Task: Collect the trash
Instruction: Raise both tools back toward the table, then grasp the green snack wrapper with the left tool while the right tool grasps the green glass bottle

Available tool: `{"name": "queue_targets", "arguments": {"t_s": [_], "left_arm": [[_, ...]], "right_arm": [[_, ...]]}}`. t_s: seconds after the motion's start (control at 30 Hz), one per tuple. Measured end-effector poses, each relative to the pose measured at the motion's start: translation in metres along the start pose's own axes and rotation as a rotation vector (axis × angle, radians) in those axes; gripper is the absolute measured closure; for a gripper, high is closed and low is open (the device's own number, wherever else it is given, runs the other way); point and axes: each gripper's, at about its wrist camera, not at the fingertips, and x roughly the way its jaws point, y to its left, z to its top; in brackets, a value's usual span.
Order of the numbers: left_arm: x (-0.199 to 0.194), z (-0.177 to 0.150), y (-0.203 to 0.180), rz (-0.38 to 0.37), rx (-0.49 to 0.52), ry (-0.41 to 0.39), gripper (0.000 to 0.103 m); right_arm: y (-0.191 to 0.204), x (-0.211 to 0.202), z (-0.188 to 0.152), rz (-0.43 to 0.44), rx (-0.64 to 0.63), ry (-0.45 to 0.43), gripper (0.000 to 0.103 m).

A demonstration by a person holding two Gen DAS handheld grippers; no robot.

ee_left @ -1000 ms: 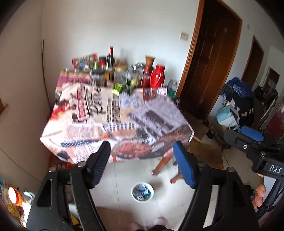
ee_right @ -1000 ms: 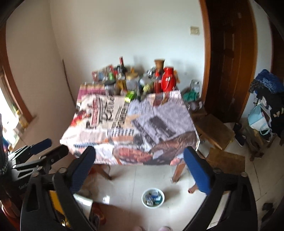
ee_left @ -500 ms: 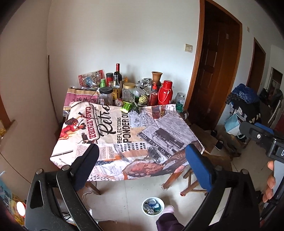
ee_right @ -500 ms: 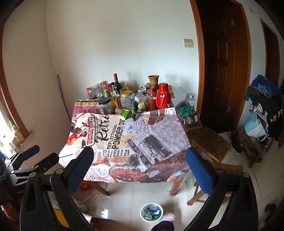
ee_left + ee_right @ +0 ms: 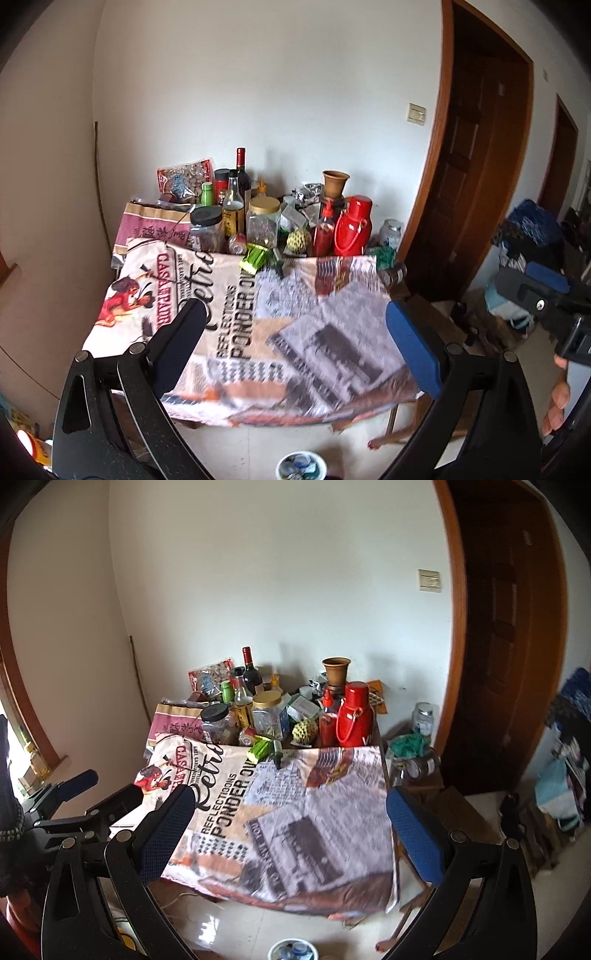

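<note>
Ahead of the tongs a cloth-covered table (image 5: 295,830) stands against a pale wall (image 5: 280,583). Right of them is a dark wooden door (image 5: 506,646); left, daylight from what seems a window frame (image 5: 22,709). Glossy light floor (image 5: 221,926) below.

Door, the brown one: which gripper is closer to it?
Right. The right gripper is on the side nearest the door. The left gripper is farther off, on the window side.
</note>
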Motion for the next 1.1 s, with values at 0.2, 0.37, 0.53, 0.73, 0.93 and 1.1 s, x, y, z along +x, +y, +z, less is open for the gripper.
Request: {"name": "queue_targets", "arguments": {"t_s": [0.2,0.37,0.53,0.73,0.93,1.1], "left_arm": [[0.043,0.024,-0.024,0.040,-0.045,0.014,0.005],[0.075,0.033,-0.030,0.083,-0.028,0.061,0.005],[0.107,0.041,-0.019,0.106,-0.024,0.078,0.005],[0.160,0.059,0.015,0.070,-0.010,0.124,0.005],[0.220,0.089,0.065,0.026,0.015,0.155,0.005],[0.275,0.101,0.112,0.043,-0.011,0.191,0.005]], "right_arm": [[-0.031,0.041,0.023,0.032,-0.046,0.027,0.000],[-0.045,0.075,0.029,0.040,-0.030,0.065,0.000],[-0.044,0.111,0.034,0.038,-0.044,0.106,0.000],[-0.028,0.164,0.044,0.027,-0.015,0.158,0.000],[0.003,0.239,0.063,0.004,0.021,0.216,0.000],[0.019,0.317,0.064,-0.006,0.006,0.290,0.001]]}}
